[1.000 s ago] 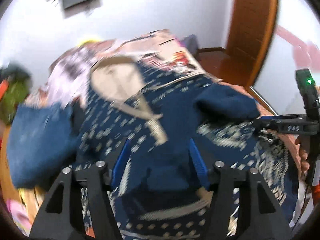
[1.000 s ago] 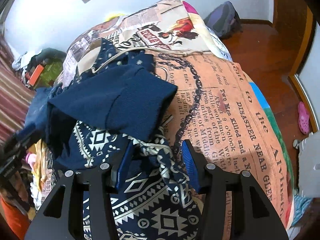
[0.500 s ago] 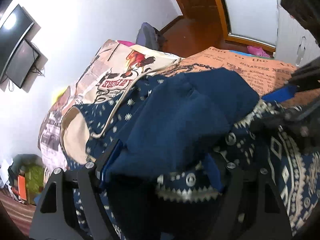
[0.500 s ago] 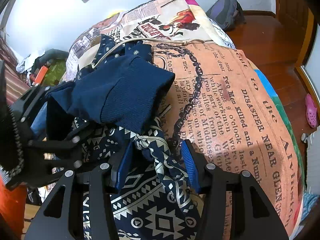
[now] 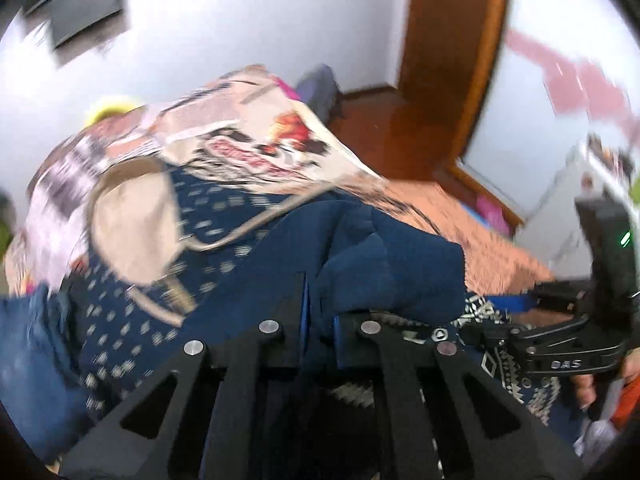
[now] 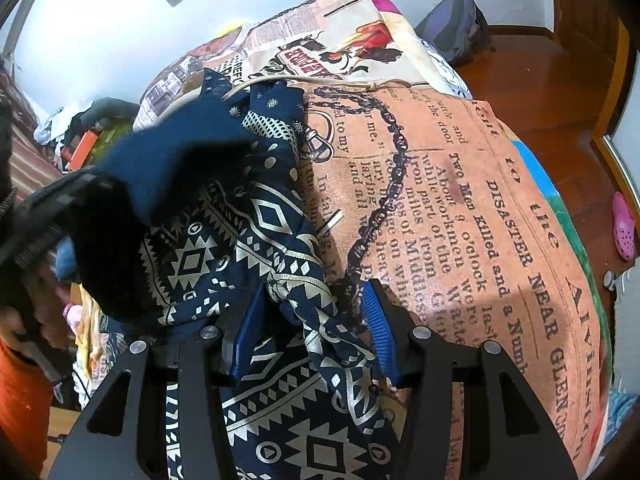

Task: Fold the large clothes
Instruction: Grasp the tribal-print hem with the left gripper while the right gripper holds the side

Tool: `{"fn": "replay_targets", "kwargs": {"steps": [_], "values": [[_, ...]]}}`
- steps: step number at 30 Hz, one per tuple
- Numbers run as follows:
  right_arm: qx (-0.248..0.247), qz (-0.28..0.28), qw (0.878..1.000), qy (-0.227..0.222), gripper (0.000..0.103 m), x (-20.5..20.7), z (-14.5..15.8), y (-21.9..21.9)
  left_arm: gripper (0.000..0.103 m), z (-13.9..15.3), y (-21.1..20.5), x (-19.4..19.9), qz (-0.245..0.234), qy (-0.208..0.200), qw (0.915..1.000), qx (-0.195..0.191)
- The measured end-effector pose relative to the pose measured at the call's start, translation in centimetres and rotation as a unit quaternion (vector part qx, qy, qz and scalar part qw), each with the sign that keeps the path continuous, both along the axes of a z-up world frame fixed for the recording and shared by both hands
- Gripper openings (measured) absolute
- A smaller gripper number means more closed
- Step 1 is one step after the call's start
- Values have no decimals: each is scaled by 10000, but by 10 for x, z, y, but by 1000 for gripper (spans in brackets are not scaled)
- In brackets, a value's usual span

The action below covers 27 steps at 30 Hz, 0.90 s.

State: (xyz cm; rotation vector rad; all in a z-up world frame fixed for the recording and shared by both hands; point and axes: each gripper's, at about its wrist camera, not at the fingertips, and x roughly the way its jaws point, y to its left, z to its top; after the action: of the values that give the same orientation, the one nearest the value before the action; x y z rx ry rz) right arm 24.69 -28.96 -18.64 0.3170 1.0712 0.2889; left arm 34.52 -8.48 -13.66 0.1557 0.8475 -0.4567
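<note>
A large navy garment with a cream geometric print (image 6: 224, 256) lies bunched on the bed. Its plain navy sleeve (image 5: 384, 264) is folded over the top. My left gripper (image 5: 320, 300) has its jaws closing, and its blue pads pinch the sleeve's navy fabric between them. In the right wrist view the sleeve (image 6: 180, 160) is drawn up towards the left, where the left gripper's body shows. My right gripper (image 6: 312, 320) keeps a gathered bunch of the patterned fabric between its pads at the garment's right edge. From the left wrist view the right gripper (image 5: 504, 316) is at the right.
The bed wears a newspaper-print spread (image 6: 460, 220), orange on the near right. A faded blue cloth (image 5: 32, 360) lies at the bed's left. A backpack (image 6: 460, 28) and a pink shoe (image 6: 624, 232) sit on the wooden floor. Clutter (image 6: 92, 136) is piled at far left.
My left gripper's jaws went from wide apart to nearly together on the navy sleeve, and its view swung round. The sleeve shifted left in the right wrist view. The right gripper stayed put.
</note>
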Motion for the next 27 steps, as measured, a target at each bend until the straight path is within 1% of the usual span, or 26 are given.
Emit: {"fn": "replay_targets", "kwargs": {"steps": [2,3,4,6,8,10,12,13,15,18,20,22,24,25,27], "values": [[-49,6,10000,-8,46,0,0,1,9,6,26,-6,304,51,9991,-275],[-64,5,10000,-11,46,1,1,1,9,8,44,-11,529,93,9976,-440],[-77,1,10000,-14,46,0,1,2,9,9,59,-15,700,116,9961,-520],[-92,-11,10000,-18,46,0,1,2,9,8,90,-27,1091,149,9918,-646],[-110,-22,9999,-19,46,1,1,3,9,3,119,-39,1443,247,9858,-827],[-142,-30,9999,-27,46,1,1,4,9,-6,149,-51,1789,405,9771,-1075],[-162,-38,9999,-32,46,1,1,5,8,-21,180,-64,2166,621,9652,-1327],[-181,-46,9998,-27,46,1,1,5,8,-27,191,-69,2296,698,9607,-1396],[-220,-47,9997,-31,46,1,1,6,8,-46,216,-80,2595,920,9484,-1573],[-258,-51,9996,-37,46,0,2,7,8,-71,235,-96,2933,1159,9376,-1467],[-283,-72,9996,-35,46,0,2,7,8,-87,242,-104,3039,1315,9332,-1395],[-309,-92,9995,-42,46,-1,2,8,8,-100,249,-110,3077,1422,9293,-1468],[-335,-116,9994,-46,46,-1,2,9,13,-109,255,-120,3156,1467,9245,-1554],[-349,-130,9993,-47,46,-2,2,9,19,-110,256,-124,3191,1445,9237,-1551],[-370,-148,9992,-47,46,-2,2,10,22,-110,258,-133,3274,1378,9204,-1634]]}}
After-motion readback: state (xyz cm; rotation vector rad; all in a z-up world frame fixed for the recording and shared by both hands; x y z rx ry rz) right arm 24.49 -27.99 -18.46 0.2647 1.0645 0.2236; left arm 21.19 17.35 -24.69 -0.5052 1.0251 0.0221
